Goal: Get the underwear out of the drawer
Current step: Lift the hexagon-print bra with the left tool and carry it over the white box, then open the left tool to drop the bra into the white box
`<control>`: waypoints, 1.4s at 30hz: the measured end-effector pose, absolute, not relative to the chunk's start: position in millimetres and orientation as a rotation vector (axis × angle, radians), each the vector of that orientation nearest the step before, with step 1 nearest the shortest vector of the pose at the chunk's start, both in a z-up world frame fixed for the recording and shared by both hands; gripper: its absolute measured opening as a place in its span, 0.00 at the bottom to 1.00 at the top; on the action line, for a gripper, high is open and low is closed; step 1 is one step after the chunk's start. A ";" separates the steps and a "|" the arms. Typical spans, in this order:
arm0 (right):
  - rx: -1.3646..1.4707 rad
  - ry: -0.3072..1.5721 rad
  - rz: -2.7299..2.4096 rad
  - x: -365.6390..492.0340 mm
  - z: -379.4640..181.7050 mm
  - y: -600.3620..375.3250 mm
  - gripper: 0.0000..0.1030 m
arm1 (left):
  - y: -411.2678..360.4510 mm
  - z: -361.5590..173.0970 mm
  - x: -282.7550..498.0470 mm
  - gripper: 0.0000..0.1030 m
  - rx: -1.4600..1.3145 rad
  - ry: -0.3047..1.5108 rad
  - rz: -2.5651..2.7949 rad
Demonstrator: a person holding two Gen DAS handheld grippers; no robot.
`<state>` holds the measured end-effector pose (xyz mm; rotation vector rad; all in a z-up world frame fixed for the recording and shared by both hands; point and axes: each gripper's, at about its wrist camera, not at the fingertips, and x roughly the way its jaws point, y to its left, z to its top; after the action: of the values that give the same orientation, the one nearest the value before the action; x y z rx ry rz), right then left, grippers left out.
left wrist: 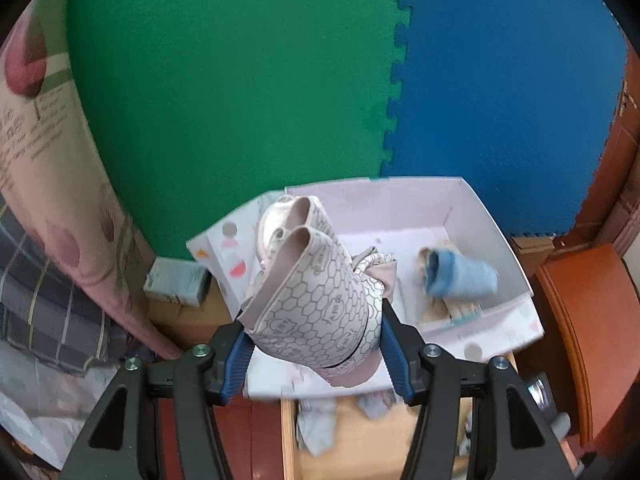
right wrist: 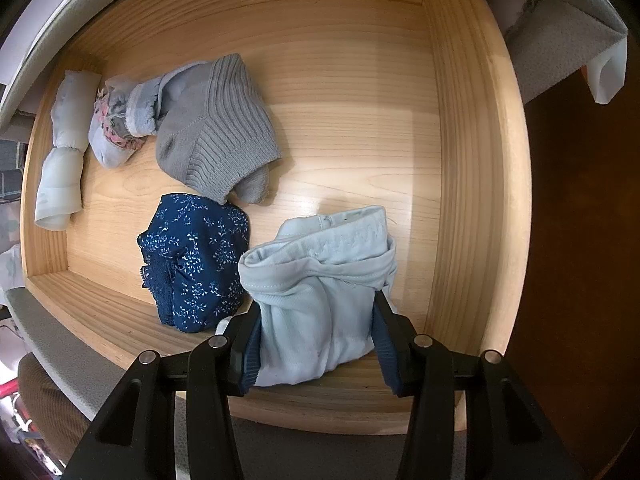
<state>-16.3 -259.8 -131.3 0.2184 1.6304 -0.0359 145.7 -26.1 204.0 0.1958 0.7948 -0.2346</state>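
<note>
Underwear (left wrist: 320, 304) in raised L claw (left wrist: 314, 350)

Green foam mat (left wrist: 240, 100) joined to blue foam mat (left wrist: 512, 100), white cardboard box (left wrist: 492, 224) against them.

Blue bundle (left wrist: 460, 278) in box (left wrist: 492, 236) blurred; drawer (right wrist: 460, 160) edge-cropped.

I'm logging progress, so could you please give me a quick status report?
Left gripper shut on patterned underwear, above white box. Right gripper shut on pale blue underwear in drawer. Nothing in the way.
</note>
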 end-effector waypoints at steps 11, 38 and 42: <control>0.230 1.630 -0.032 -16.3 -133.3 -266.8 0.44 | -62.1 146.6 201.7 0.57 0.263 0.871 -0.189; 0.198 1.640 -0.048 -9.7 -128.5 -255.2 0.44 | -42.3 125.7 203.9 0.67 0.143 0.948 -0.232; 0.198 1.641 -0.049 -9.4 -128.8 -255.2 0.44 | -40.2 137.2 197.4 0.67 0.140 0.920 -0.232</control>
<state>-9.4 -255.2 -128.8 0.1981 1.6414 -0.0486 197.4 -40.2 137.2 0.1405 0.9200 -0.2319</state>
